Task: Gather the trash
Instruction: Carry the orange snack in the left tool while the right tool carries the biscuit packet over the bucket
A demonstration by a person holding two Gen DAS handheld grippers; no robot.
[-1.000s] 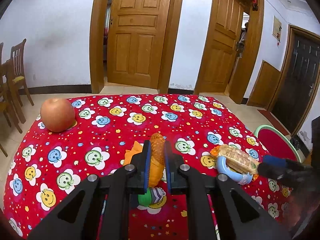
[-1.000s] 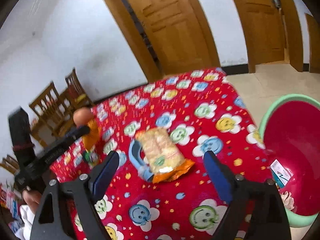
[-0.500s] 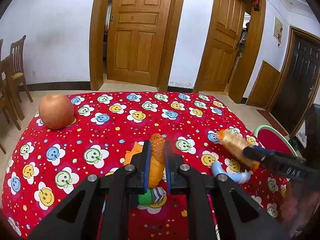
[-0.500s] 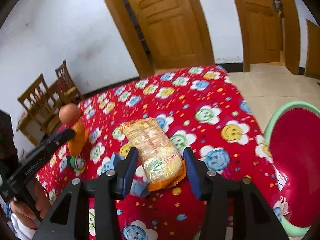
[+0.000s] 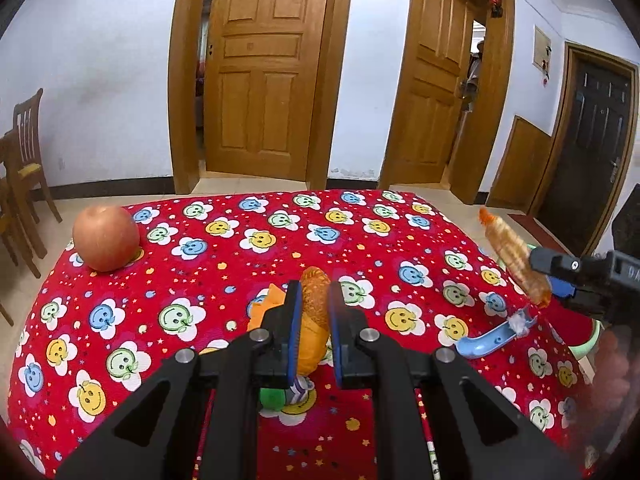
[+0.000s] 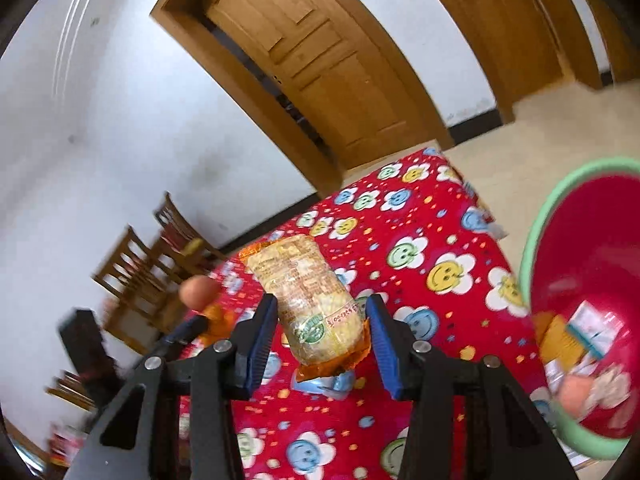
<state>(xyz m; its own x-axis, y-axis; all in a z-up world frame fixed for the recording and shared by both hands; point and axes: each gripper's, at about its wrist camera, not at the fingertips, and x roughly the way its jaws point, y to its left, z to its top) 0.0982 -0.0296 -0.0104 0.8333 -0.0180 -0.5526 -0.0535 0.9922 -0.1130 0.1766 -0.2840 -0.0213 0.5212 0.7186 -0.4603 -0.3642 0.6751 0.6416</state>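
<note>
My left gripper is shut on an orange snack wrapper and holds it just above the red smiley tablecloth. My right gripper is shut on a yellow-and-orange snack packet, lifted above the table; the packet also shows in the left wrist view at the right edge. A red basin with a green rim stands beside the table at the right and holds several pieces of trash.
An apple sits at the table's far left. A light blue plastic piece lies near the right edge. A green-and-striped object lies under my left gripper. Wooden chairs stand at the left; doors are behind.
My right gripper closed on the snack packet and lifted it off the table toward the right. My left gripper stayed shut on the orange wrapper, almost still.
</note>
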